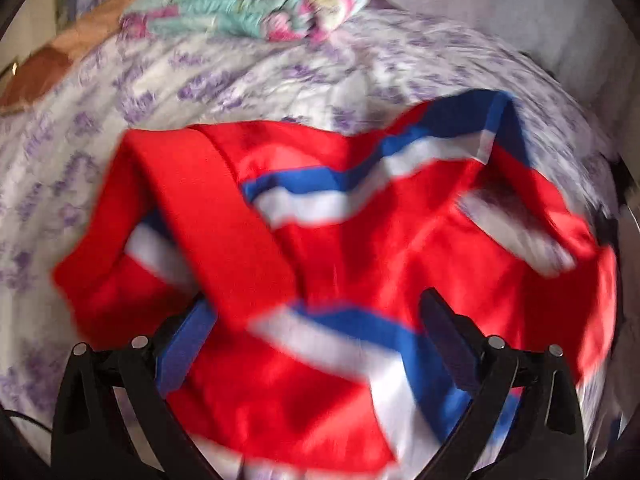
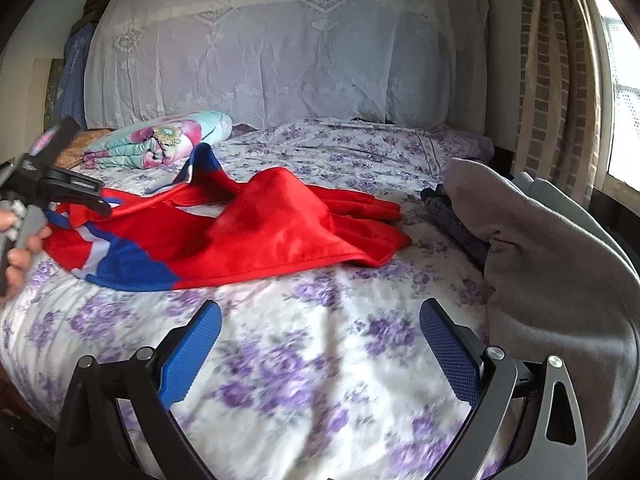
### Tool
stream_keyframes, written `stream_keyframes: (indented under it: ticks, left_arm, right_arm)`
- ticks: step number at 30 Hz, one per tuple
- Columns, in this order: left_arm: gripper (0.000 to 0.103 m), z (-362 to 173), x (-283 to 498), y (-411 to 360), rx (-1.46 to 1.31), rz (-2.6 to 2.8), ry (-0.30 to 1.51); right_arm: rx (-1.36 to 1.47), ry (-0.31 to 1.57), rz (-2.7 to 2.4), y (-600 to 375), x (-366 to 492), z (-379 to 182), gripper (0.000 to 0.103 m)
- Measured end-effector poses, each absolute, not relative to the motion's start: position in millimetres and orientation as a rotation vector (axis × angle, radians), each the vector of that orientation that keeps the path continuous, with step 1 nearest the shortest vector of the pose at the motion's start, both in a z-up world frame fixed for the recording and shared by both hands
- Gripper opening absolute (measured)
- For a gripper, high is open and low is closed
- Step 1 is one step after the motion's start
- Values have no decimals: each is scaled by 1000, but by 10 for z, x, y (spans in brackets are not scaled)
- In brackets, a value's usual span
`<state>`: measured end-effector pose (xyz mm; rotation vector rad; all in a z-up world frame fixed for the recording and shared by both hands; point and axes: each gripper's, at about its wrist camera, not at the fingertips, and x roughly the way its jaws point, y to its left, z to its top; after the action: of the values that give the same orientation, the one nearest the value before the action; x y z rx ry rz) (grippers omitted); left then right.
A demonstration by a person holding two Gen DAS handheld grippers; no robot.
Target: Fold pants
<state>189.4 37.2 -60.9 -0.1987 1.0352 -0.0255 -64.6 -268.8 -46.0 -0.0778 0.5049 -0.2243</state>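
Pants crumpled on bed, left gripper over them

Red pants with blue and white stripes: smooth, slightly glossy synthetic cloth. White bedsheet with purple flowers: matt, creased cotton-like cloth. Grey blanket: soft, matt fleece. Right gripper: matt black plastic frame, blue finely textured pads, bright metal pins.

Red pants w/ blue-white side stripes, crumpled, unfolded, spread across floral bedsheet
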Motion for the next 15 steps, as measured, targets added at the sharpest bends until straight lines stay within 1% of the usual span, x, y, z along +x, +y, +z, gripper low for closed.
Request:
stream_keyframes:
  ticks: [1, 2, 3, 6, 9, 10, 11, 13, 15]
  left_arm:
    - [73, -583, 1945, 383, -209, -16, 1031]
    - [53, -537, 2008, 408, -218, -18, 1027]
    - [51, -459, 2128, 470, -249, -49, 1034]
    - [49, -204, 2494, 758, -275, 25, 991]
    - [47, 190, 2979, 1246, -330, 182, 860]
    - [51, 267, 3106, 1419, -379, 219, 843]
    - [58, 324, 3208, 1558, -421, 247, 832]
    - [63, 389, 3375, 1699, -407, 314, 847]
    - [70, 400, 3355, 1579, -344, 276, 859]
  right_arm:
    - [-91, 515, -211, -2743, -588, -429, 95]
    - [-101, 527, -203, -2831, -512, -380, 83]
    - [-103, 535, -202, -2894, -454, -344, 77]
    - [-60, 565, -225, -3267, -141, -155, 77]
    - [-65, 590, -249, -3632, 420, 16, 78]
    - [-71, 616, -253, -3741, 669, 18, 78]
    - [-96, 640, -261, -3831, 937, -14, 78]
    - [-185, 704, -252, -3934, 1353, -158, 81]
    - [-270, 788, -205, -3955, 1643, -394, 81]
